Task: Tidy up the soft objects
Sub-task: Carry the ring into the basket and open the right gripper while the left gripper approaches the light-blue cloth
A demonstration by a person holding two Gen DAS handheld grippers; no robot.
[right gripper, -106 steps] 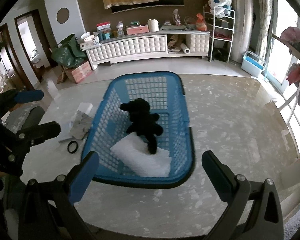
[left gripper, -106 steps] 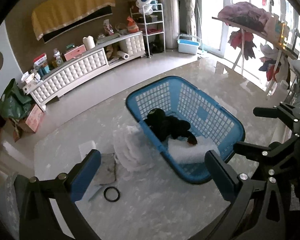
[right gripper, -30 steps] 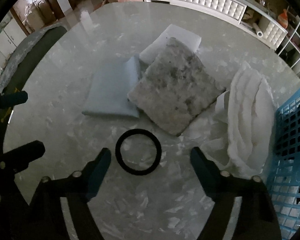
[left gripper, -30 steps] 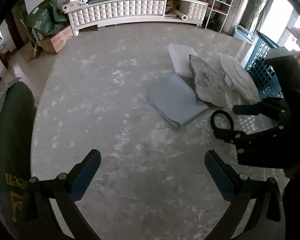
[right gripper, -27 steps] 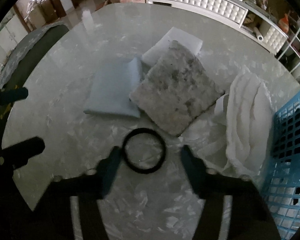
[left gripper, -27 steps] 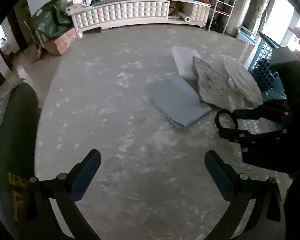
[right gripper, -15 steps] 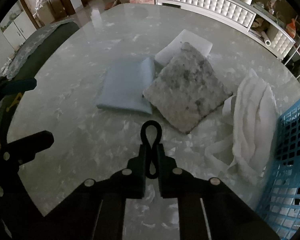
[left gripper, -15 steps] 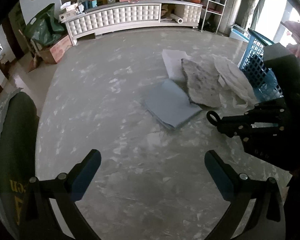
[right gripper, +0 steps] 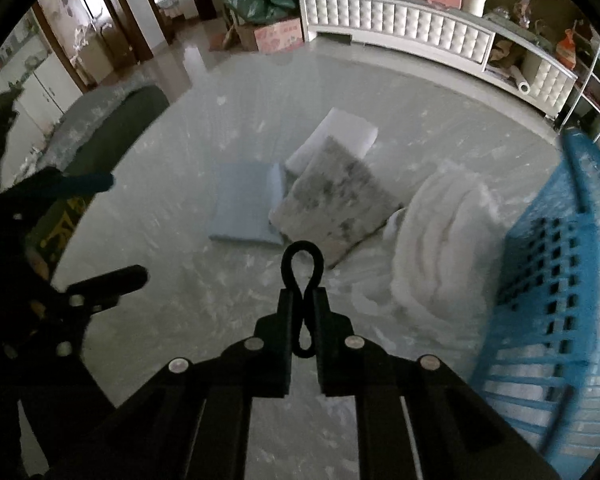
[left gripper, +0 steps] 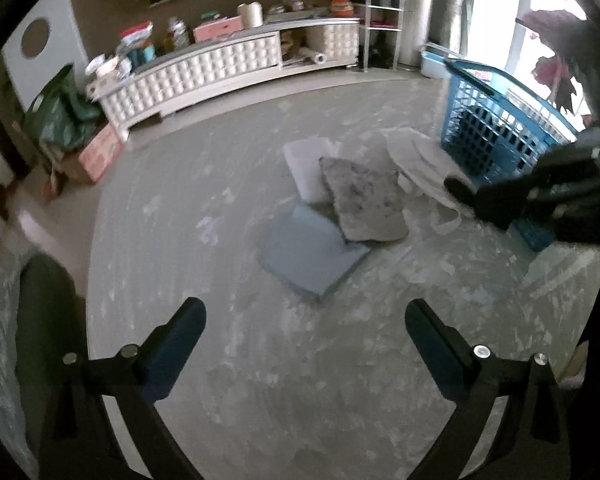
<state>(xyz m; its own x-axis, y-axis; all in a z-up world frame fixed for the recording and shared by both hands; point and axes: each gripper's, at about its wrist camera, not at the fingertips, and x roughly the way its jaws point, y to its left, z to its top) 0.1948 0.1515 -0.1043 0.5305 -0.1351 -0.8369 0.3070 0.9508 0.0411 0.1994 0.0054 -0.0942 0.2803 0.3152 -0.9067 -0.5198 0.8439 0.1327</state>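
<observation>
My right gripper (right gripper: 302, 298) is shut on a black rubber ring (right gripper: 302, 260), squeezed into a figure-eight and held above the floor. On the floor lie a light blue folded cloth (right gripper: 246, 208), a grey mottled cushion (right gripper: 332, 200), a white pad (right gripper: 340, 130) and a white bunched blanket (right gripper: 444, 236). The blue laundry basket (right gripper: 560, 264) stands at the right. My left gripper (left gripper: 304, 332) is open and empty, above bare floor in front of the blue cloth (left gripper: 312, 256). The right gripper (left gripper: 456, 190) also shows in the left wrist view, near the basket (left gripper: 496, 128).
A long white tufted cabinet (left gripper: 204, 72) with clutter runs along the back wall. A green bag (left gripper: 60, 120) and a pink box (left gripper: 100, 152) stand at its left. A dark chair or sofa edge (right gripper: 112, 136) is at the left. A metal shelf rack (left gripper: 380, 28) stands at the back right.
My right gripper closed on the black ring, squeezing it flat, and lifted it off the floor. Both grippers have risen and pulled back from the pile.
</observation>
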